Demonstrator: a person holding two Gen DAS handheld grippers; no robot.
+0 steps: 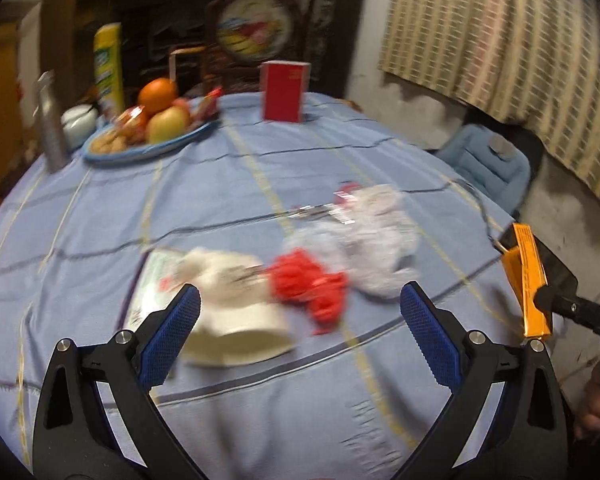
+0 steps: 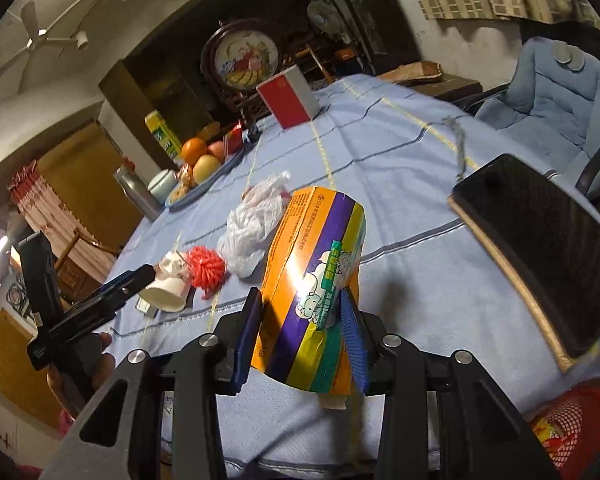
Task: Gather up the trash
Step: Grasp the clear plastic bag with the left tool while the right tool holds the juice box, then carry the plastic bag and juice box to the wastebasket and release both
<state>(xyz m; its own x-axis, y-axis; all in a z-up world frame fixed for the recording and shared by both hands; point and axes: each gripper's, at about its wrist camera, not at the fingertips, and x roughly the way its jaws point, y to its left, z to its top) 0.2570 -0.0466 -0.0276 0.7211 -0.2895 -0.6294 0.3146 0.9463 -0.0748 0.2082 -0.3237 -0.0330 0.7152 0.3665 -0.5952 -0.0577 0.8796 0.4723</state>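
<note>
My right gripper (image 2: 304,320) is shut on an orange, purple and green carton (image 2: 312,280) and holds it above the table's near edge; the carton also shows in the left wrist view (image 1: 528,280). My left gripper (image 1: 300,312) is open and empty, just short of a tipped white paper cup (image 1: 236,320). Beside the cup lie a red foam net (image 1: 312,288) and a crumpled white plastic bag (image 1: 372,248). The cup (image 2: 166,290), the net (image 2: 206,268) and the bag (image 2: 248,236) also show in the right wrist view. A flat wrapper (image 1: 152,280) lies under the cup.
The table has a blue cloth (image 1: 180,200). A fruit plate (image 1: 140,148), a metal bottle (image 1: 52,132) and a red box (image 1: 284,92) stand at the back. A dark tablet (image 2: 540,256) lies at the right. A red basket (image 2: 576,424) sits low right. A blue chair (image 2: 548,92) stands beyond the table.
</note>
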